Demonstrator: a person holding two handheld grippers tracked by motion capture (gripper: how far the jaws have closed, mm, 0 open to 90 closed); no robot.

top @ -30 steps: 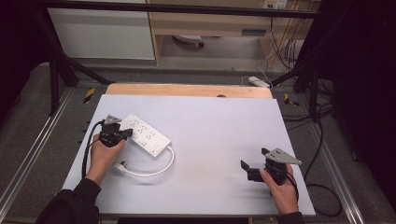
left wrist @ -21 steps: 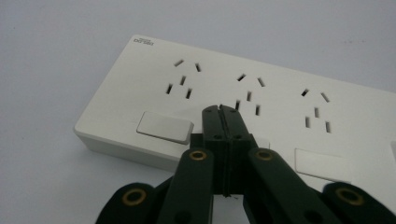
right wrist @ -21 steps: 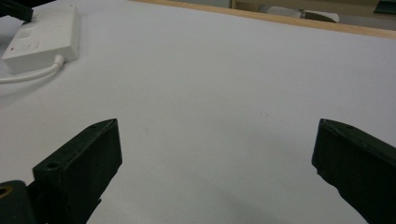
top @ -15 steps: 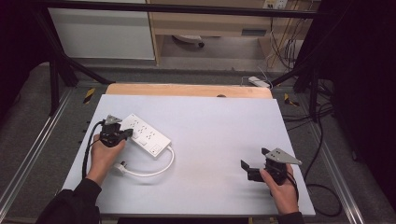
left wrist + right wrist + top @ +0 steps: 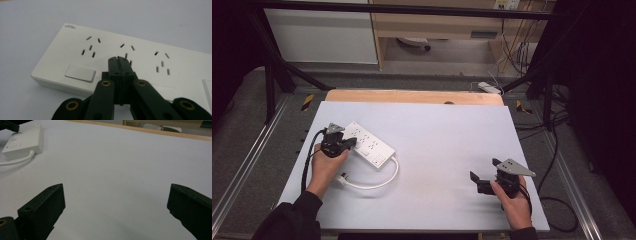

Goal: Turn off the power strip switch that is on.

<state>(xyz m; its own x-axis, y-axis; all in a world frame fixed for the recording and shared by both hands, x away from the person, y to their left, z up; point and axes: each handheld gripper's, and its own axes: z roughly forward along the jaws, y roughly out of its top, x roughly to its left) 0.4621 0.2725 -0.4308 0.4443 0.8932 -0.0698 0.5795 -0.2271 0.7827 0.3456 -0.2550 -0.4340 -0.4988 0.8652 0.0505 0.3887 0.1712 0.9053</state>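
The white power strip (image 5: 367, 144) is seen at the table's left, its long axis running from far-left to near-right, with the closed left gripper (image 5: 352, 143) poised over its sockets, while the open, empty right gripper (image 5: 475, 181) is held well apart at the near right.

I see a table (image 5: 437, 135) with a pale grey-white top and a light wooden strip (image 5: 412, 96) along its far edge, at 12 o'clock. On the top I see a white power strip (image 5: 371, 145) at about 9 o'clock from the table centre, lying flat and set diagonally, sockets facing up. I see its white cable (image 5: 377, 182) leave the strip's near end and loop across the surface toward 8 o'clock, ending in a white plug (image 5: 342, 178). In the right gripper view, I see the strip at the far left of the top.
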